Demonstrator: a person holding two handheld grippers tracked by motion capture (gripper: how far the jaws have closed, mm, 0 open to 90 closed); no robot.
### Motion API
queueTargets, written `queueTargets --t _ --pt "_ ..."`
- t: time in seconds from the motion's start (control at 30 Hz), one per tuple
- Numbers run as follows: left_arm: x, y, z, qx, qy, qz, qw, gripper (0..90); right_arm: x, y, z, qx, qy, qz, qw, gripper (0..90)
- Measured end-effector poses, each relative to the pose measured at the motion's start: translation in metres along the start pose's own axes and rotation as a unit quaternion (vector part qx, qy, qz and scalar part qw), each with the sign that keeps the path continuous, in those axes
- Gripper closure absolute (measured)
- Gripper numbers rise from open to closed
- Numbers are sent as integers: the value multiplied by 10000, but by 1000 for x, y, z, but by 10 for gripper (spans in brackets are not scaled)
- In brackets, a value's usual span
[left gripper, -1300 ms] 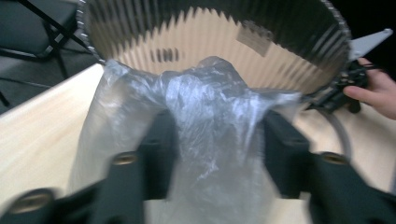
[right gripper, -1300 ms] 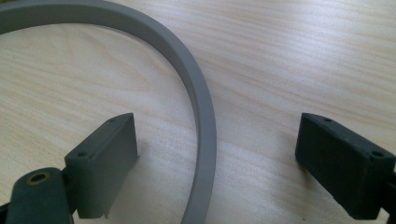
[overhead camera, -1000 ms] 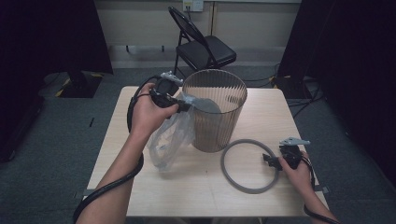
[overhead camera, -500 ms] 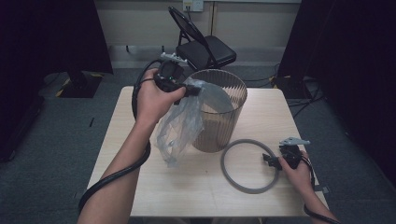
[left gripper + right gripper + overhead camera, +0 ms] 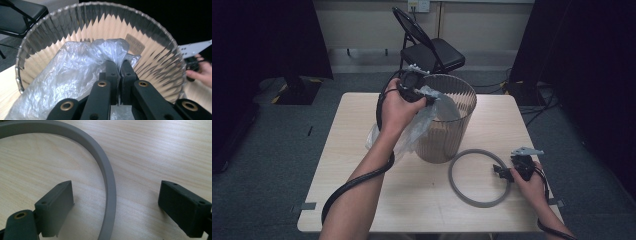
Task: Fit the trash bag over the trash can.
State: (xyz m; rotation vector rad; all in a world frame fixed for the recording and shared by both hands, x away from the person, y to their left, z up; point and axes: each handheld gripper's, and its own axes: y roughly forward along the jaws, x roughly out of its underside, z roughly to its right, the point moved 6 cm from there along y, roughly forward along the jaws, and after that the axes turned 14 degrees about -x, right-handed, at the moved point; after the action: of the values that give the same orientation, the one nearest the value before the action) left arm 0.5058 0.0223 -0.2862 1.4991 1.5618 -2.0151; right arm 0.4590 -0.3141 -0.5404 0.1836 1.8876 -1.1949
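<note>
Two grippers work over a pale wooden table (image 5: 362, 200). One, the left gripper (image 5: 419, 95), has its jaws pinched on a clear plastic bag (image 5: 75, 72) at the rim of a ribbed bin (image 5: 452, 125), the bag trailing down outside the bin's wall. Near the table's right edge, the right gripper (image 5: 116, 202) rests with jaws spread either side of a grey ring (image 5: 477, 177), not touching it. Behind the table stands a black folding chair (image 5: 432, 52) on grey carpet, with dark curtains at both sides.

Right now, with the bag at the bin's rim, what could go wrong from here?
The left gripper pinches just a small fold of the plastic bag, so the thin film might slip or tear. Most of the bag hangs outside the bin and could snag on its rim. The right gripper, jaws open astride the grey ring, could nudge it.
</note>
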Motion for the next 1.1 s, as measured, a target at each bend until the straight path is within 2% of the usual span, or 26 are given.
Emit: queueTargets --t 0.1,0.2,0.27,0.4,0.57,0.67,0.73,0.9,0.97,1.1 --pt "3 4 1 -20 43 -56 10000 876 0 0 0 -4 -5 0 10000 119" --pt "10 9 2 -86 138 -217 9996 876 0 0 0 -4 -3 -2 10000 119" --pt "13 11 2 -85 95 -215 9997 874 0 0 0 -4 -4 -1 10000 119" --pt "20 13 3 -84 183 -328 9993 865 0 0 0 -4 -3 -1 10000 119" --pt "28 14 1 -15 84 -234 9997 839 0 0 0 -3 -7 -3 10000 119" --pt "28 14 3 -24 140 -188 9997 819 0 0 0 -8 -6 5 10000 119" --pt "28 14 2 -95 104 -111 9998 722 0 0 0 2 -7 4 10000 119" --pt "21 10 -1 -240 259 228 9991 346 0 0 0 -7 -4 6 10000 119" --pt "17 4 -2 -278 309 318 9986 272 0 0 0 -6 -7 6 10000 119" --pt "13 -8 -7 -304 322 404 9982 229 0 0 0 -5 -6 10 10000 120"
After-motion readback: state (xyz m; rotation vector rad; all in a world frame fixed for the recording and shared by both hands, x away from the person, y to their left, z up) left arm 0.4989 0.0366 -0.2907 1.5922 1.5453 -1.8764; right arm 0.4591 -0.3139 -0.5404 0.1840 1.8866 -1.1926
